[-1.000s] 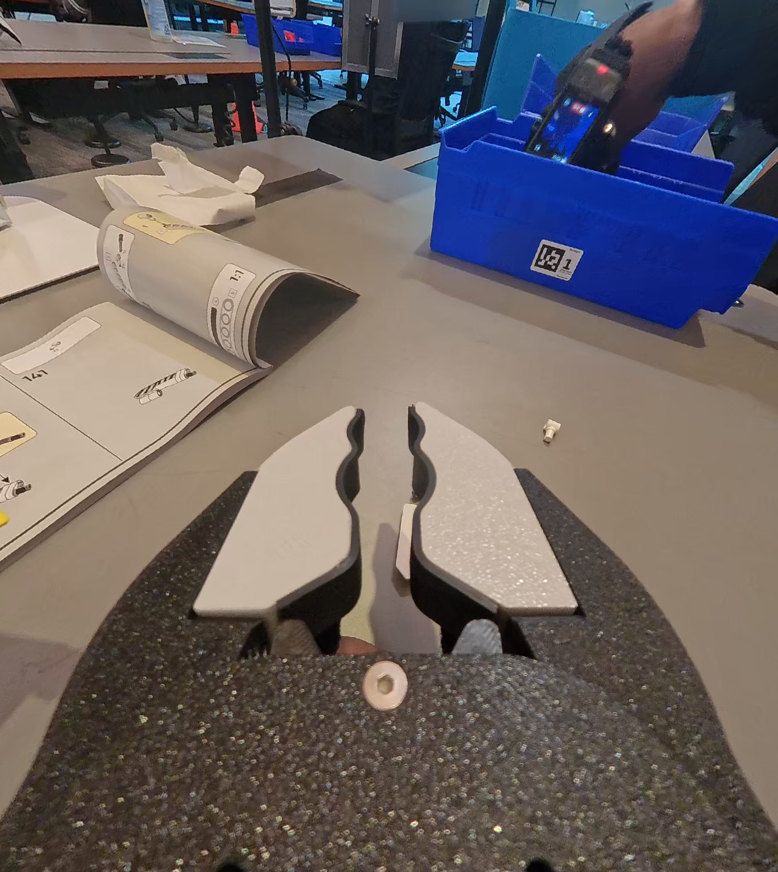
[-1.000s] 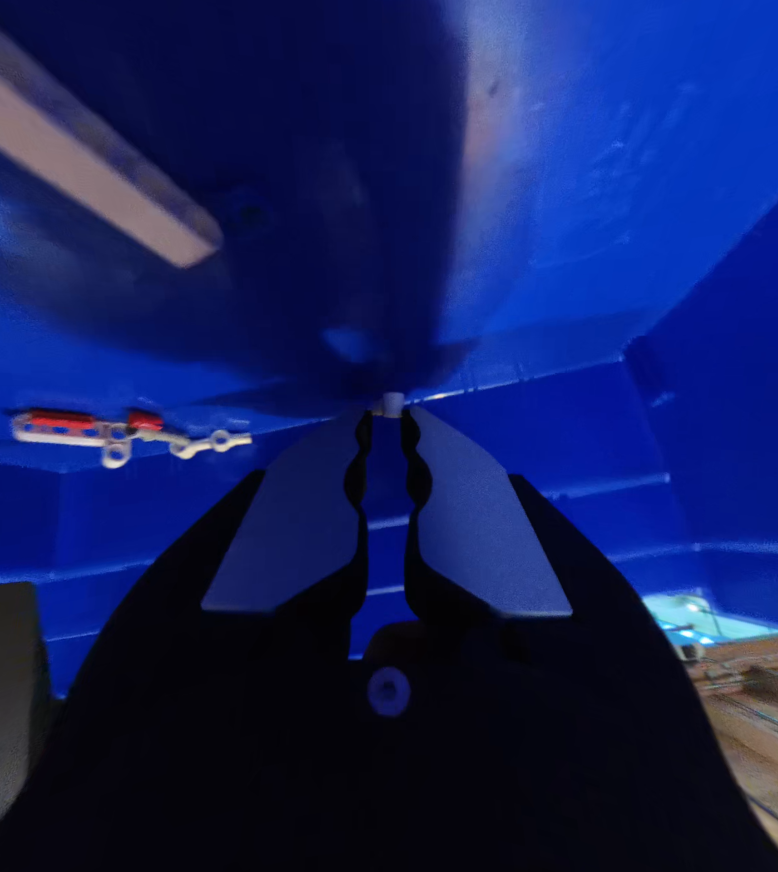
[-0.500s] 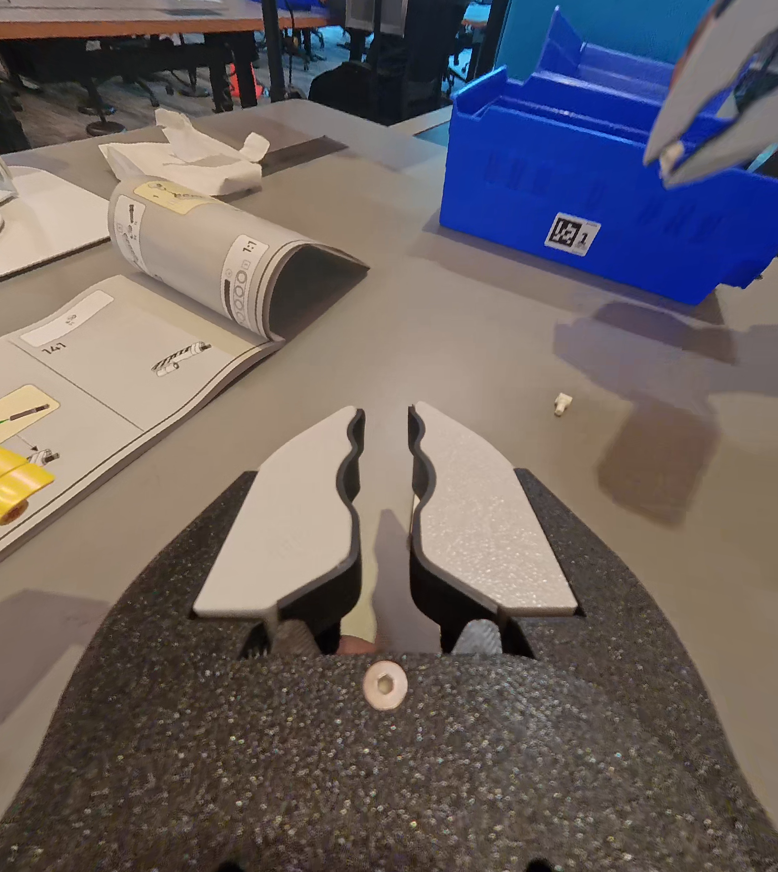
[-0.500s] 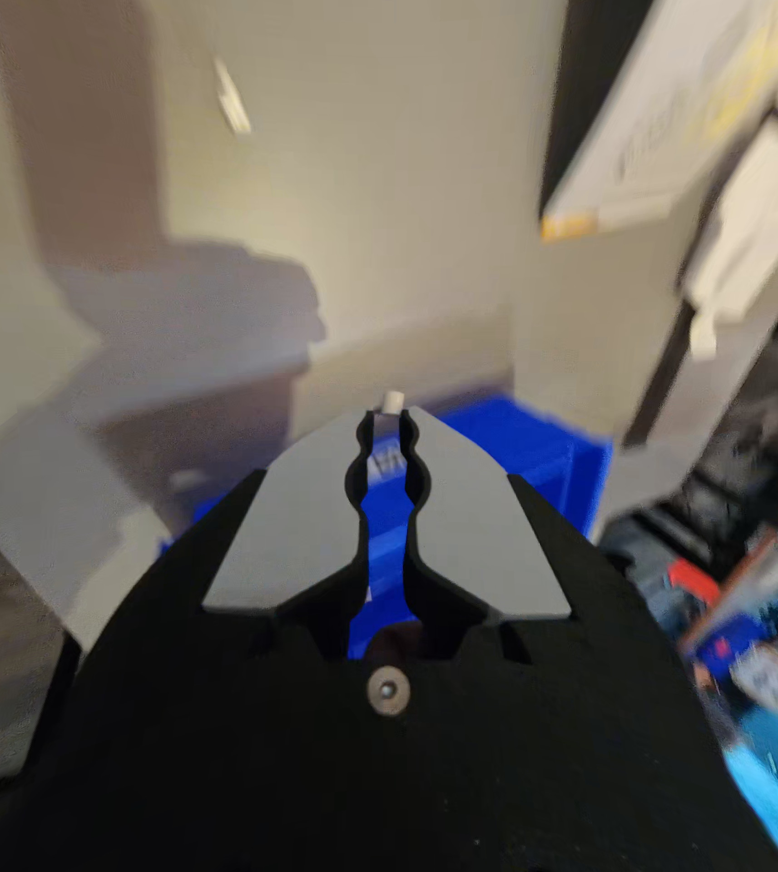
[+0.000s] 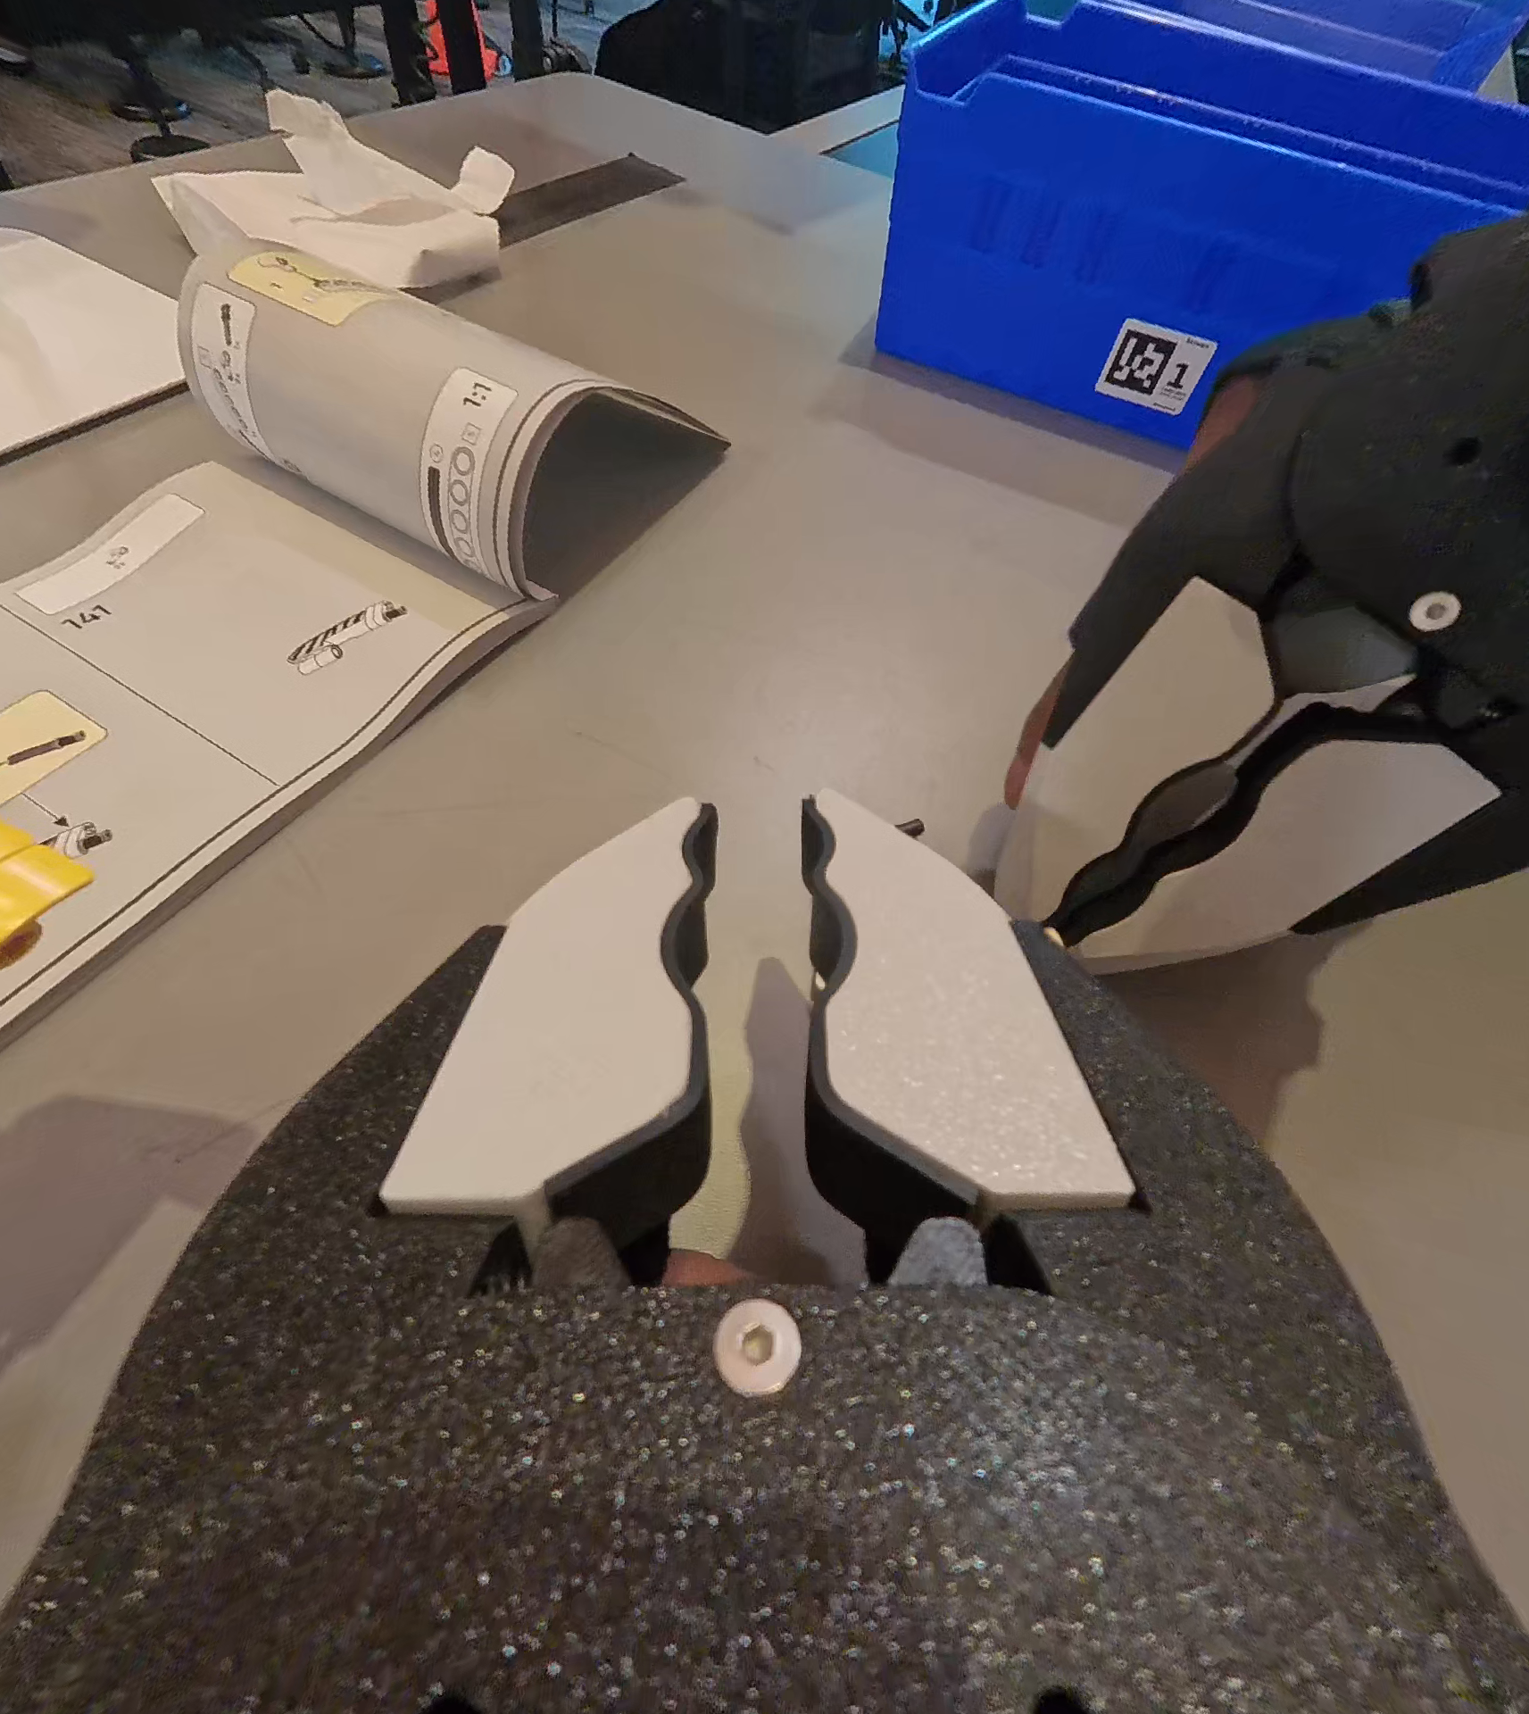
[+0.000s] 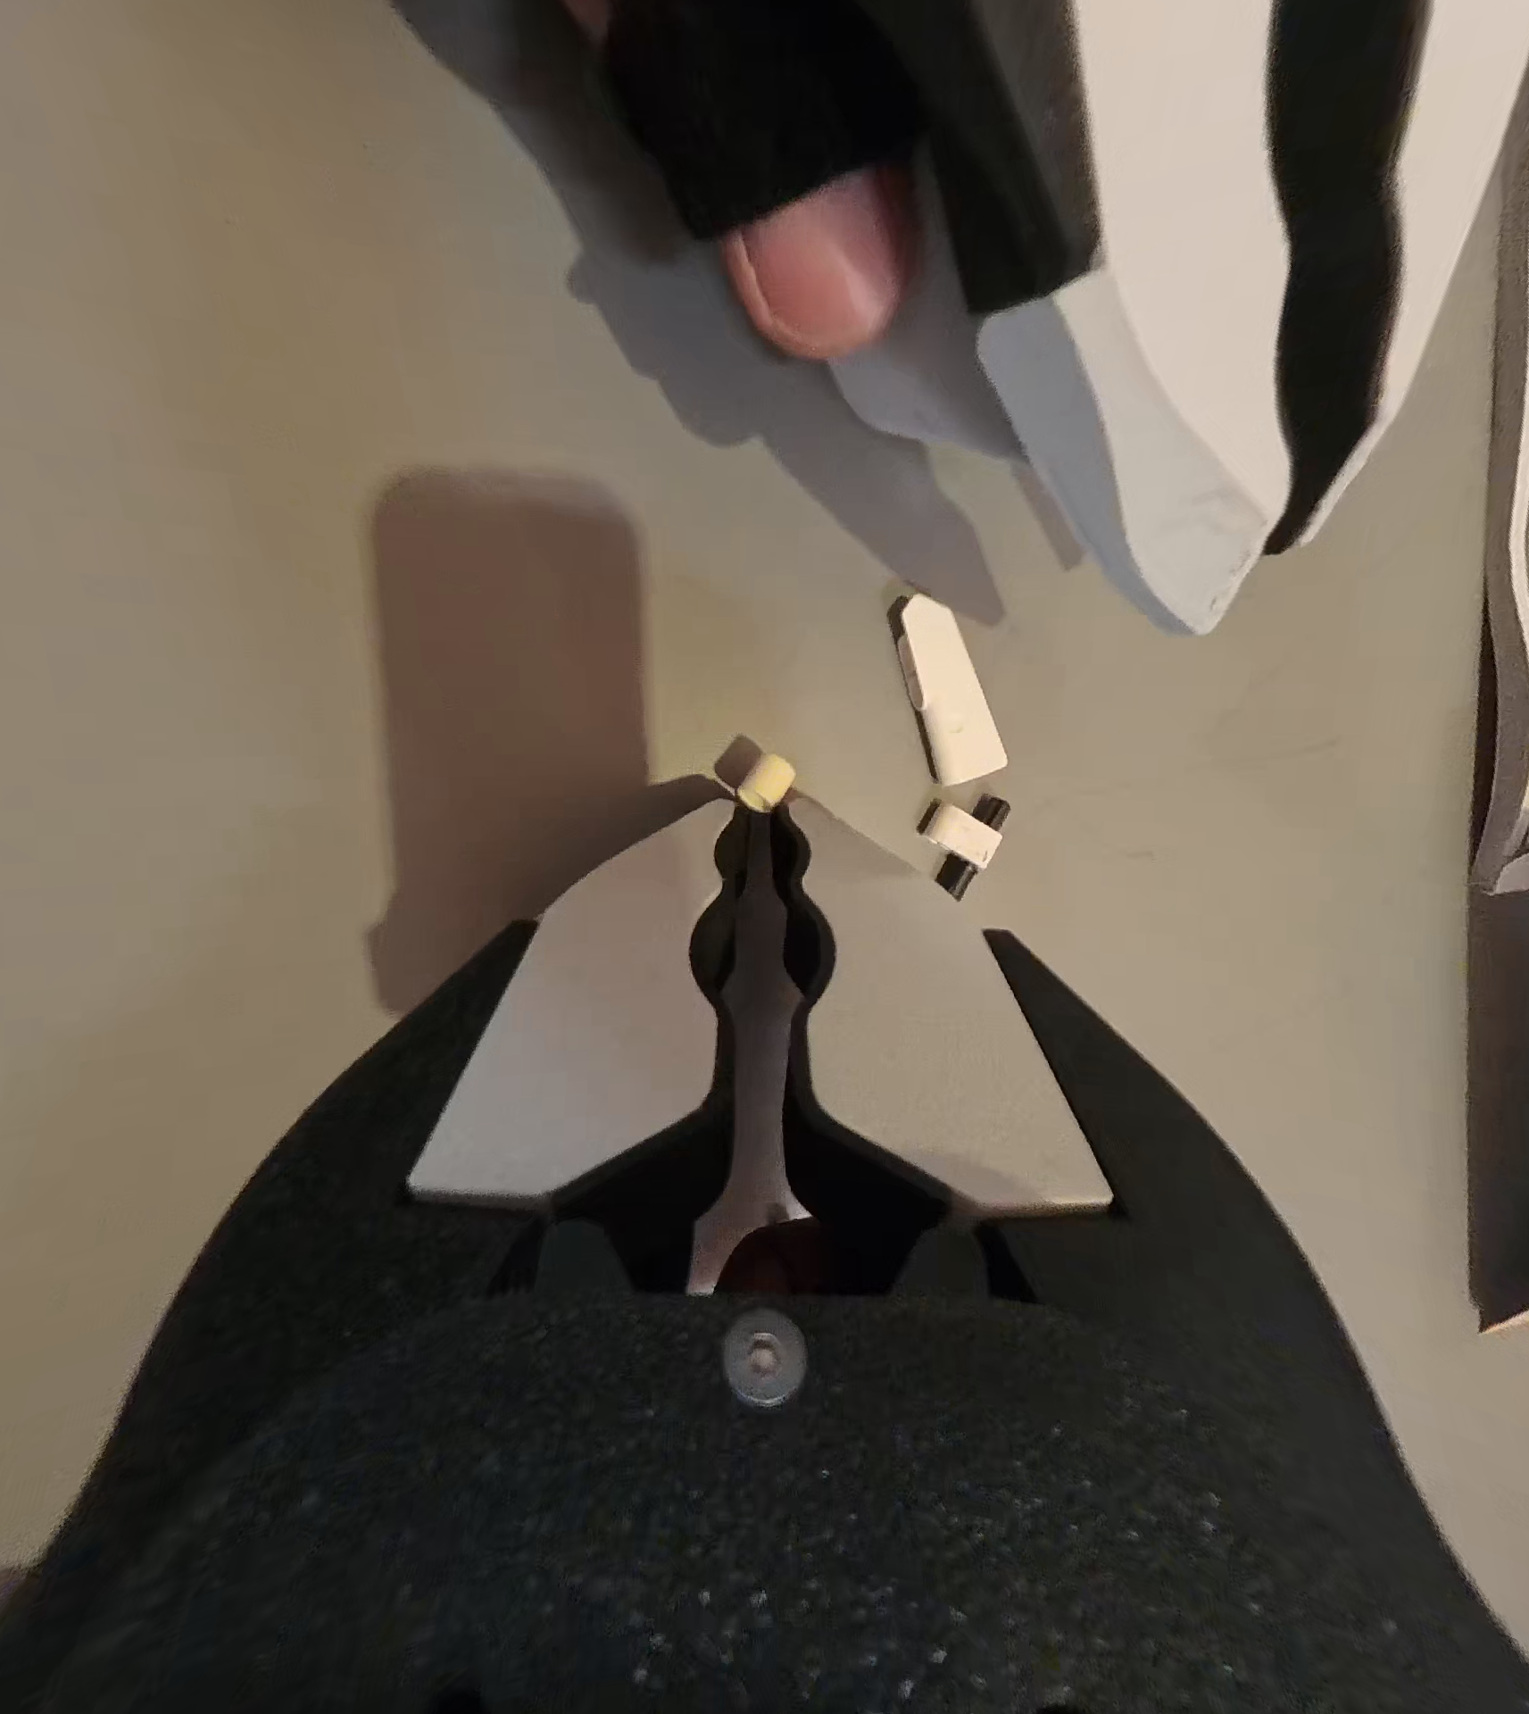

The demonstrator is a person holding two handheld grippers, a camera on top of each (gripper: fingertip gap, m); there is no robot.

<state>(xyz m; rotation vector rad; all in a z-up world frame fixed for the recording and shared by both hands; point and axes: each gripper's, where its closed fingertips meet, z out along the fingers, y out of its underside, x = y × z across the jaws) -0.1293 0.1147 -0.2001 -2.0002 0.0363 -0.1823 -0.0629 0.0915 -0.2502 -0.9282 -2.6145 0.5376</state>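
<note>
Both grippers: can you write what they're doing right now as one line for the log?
left gripper: open, nothing held, over grey table | right gripper: fingers shut on small cream peg, low over table | nearby: white piece

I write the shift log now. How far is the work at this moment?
Done: a white flat piece and a small white and black part already lie on the grey table. In hand: the right gripper pinches a small cream peg at its tips, low over the table. Left: the peg is not set down or joined; the left gripper is open, holding nothing, beside the open booklet.
</note>
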